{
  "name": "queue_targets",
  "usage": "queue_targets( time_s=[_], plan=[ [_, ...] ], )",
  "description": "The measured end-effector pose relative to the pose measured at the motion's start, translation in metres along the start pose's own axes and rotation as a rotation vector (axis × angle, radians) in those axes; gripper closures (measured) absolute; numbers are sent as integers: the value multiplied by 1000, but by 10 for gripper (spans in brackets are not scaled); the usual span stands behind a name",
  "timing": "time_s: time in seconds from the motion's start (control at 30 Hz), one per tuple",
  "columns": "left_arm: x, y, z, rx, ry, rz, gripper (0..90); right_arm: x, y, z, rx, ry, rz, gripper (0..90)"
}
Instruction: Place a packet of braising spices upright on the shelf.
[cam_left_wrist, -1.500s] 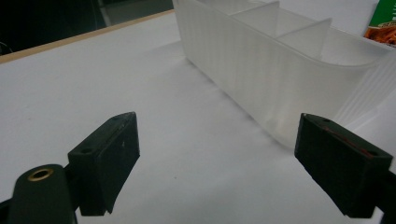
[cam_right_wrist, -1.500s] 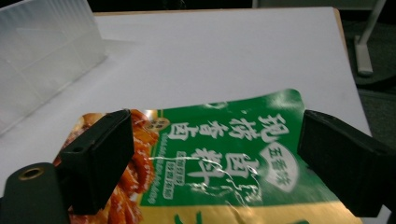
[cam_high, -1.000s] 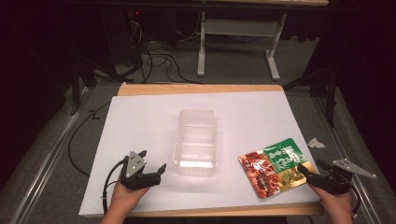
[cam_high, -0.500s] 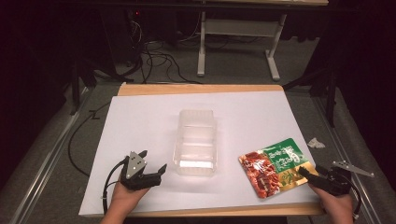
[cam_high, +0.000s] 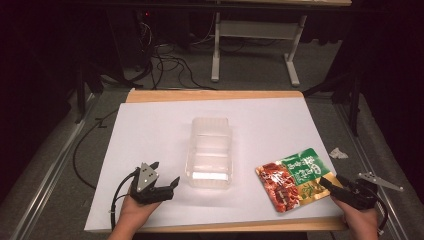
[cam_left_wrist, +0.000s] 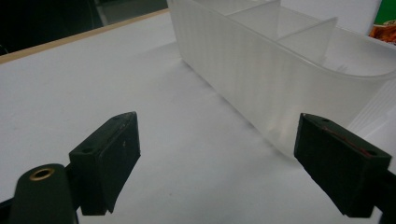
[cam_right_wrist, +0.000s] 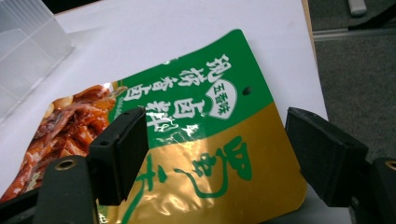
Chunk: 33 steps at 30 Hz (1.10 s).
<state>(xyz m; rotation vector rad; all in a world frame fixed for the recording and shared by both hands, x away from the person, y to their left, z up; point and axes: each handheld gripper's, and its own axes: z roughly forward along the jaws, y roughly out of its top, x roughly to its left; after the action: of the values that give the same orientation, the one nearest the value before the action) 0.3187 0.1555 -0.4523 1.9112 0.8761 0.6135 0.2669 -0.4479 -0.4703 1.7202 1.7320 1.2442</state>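
One food pouch (cam_right_wrist: 187, 140) | between closing, untouching jaws | right hand-held gripper (cam_right_wrist: 215, 154) unclenched

Right gripper (cam_high: 334, 184) now tighter against the pouch (cam_high: 295, 178) at the lower right of the high view, black jaws reaching over the pouch's gold corner where earlier a small gap showed. Jaws just been closing, narrower than before but not pressed together; in the right gripper view, pouch's gold and green end lying between and beneath them, pads (cam_right_wrist: 119, 151) not yet pressing on it. Grey plate (cam_high: 380, 181) sitting slightly lower in frame.
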Motion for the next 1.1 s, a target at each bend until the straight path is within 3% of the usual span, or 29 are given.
queue_targets(
  time_s=[0.13, 0.4, 0.63, 0.77, 0.83, 1.1],
  plan=[
    [-1, 0, 1, 3, -4, 4, 150, 5, 1, -1, -21, 17, -22, 267],
    [-2, -1, 2, 10, -12, 10, 151, 11, 1, 3, -13, 63, -37, 307],
    [-3, -1, 2, 17, -15, 16, 151, 17, -2, 11, 19, 99, -48, 433],
    [-3, -1, 2, 18, -16, 18, 151, 16, -3, 12, 25, 102, -40, 477],
    [-4, -1, 2, 19, -16, 21, 151, 15, -4, 12, 31, 100, -26, 547],
    [-4, -1, 2, 19, -16, 24, 151, 12, -6, 14, 63, 75, 2, 603]
  ],
)
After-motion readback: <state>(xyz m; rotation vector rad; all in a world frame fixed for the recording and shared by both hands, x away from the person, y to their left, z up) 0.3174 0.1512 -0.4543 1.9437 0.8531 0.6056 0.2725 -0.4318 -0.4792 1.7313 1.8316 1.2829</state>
